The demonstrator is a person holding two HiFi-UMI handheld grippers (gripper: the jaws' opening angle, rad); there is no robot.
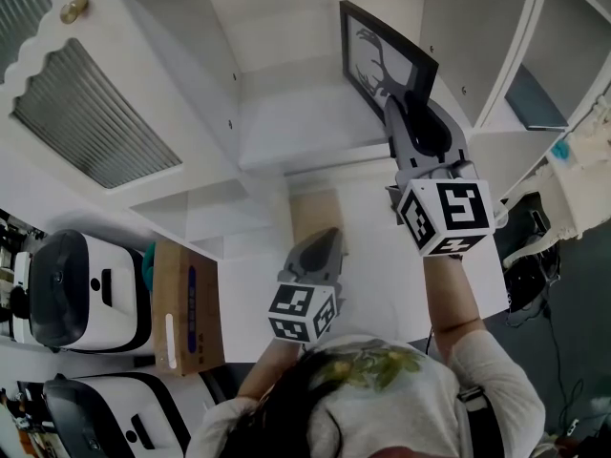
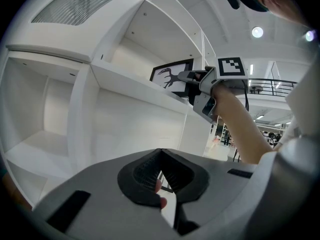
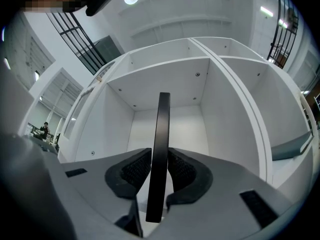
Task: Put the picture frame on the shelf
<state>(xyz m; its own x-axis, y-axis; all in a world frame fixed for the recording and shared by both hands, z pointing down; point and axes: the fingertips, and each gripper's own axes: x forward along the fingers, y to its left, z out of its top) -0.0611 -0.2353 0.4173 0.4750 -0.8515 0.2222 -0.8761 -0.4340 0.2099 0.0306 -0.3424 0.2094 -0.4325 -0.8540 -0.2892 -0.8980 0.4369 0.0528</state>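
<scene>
Picture frame [image 1: 380, 57] x1 | pinched by R hand-held gripper [image 1: 406, 113], at shelf [image 1: 286, 127] | L hand-held gripper [image 1: 323, 244] jaws together

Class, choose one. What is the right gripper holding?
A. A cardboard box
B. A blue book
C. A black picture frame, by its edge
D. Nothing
C: the right gripper view shows the right gripper with its fingers shut on the edge of the black picture frame, before the white shelf.

Grey plastic right gripper [image 1: 409, 122], arm outstretched, clamps the black picture frame [image 1: 380, 57] between its fingers; grey left gripper [image 1: 326, 241] fingers meet.
</scene>
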